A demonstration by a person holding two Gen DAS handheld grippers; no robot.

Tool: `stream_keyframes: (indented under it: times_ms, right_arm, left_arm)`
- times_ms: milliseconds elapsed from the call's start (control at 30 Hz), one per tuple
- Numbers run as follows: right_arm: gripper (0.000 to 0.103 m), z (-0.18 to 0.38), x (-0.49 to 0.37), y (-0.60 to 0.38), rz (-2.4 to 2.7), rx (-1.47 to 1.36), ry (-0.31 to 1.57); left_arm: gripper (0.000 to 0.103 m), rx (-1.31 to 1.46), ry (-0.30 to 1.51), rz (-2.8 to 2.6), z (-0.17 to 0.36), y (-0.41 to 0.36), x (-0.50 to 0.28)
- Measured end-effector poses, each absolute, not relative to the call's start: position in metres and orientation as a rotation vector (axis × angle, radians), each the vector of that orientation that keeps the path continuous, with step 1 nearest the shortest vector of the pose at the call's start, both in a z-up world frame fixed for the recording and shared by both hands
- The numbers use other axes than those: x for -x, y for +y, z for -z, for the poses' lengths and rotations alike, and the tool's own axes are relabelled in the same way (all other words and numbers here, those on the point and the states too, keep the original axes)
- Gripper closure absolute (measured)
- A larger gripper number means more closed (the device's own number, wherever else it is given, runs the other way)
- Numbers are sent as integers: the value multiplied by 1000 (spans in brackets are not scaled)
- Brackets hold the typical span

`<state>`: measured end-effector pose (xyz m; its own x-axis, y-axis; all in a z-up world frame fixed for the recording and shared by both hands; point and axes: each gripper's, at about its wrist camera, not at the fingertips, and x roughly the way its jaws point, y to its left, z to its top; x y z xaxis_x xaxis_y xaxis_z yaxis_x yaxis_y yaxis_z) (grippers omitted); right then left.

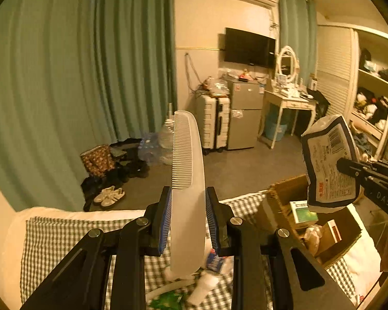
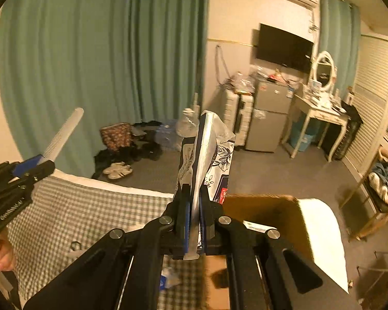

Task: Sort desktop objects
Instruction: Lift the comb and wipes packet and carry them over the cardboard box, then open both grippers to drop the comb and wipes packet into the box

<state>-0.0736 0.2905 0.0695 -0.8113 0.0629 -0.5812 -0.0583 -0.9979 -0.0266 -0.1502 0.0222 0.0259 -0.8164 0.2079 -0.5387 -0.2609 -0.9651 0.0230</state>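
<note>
Green carton (image 1: 303, 211) in cardboard box (image 1: 279, 193)

Left gripper (image 1: 188, 217) raised, fingers (image 1: 164, 222) closed on comb (image 1: 187, 180). Right gripper (image 2: 193, 217) raised, fingers (image 2: 183, 219) clamped on packet (image 2: 207, 155) between them.
</note>
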Motion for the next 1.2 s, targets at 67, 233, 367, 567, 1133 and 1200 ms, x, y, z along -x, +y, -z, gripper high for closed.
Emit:
stream_keyframes:
  times_ms: [67, 233, 367, 567, 1133, 1200]
  right_arm:
    - [97, -65, 70, 306, -2899, 946, -25]
    - [97, -59, 55, 344, -2835, 951, 5]
    - [97, -55, 48, 373, -2779, 943, 31]
    - [97, -54, 37, 401, -2735, 930, 18]
    - [97, 9, 56, 441, -2639, 1081, 63]
    - [97, 19, 61, 444, -2621, 1109, 79]
  left_arm:
    - [77, 804, 154, -2759, -26, 40, 152]
    - [77, 789, 142, -2691, -28, 91, 150]
    - [77, 806, 121, -2615, -24, 136, 148]
    - [77, 795, 146, -2530, -17, 189, 143]
    - [77, 942, 191, -2384, 52, 257, 172]
    - [77, 975, 195, -2364, 64, 260, 175]
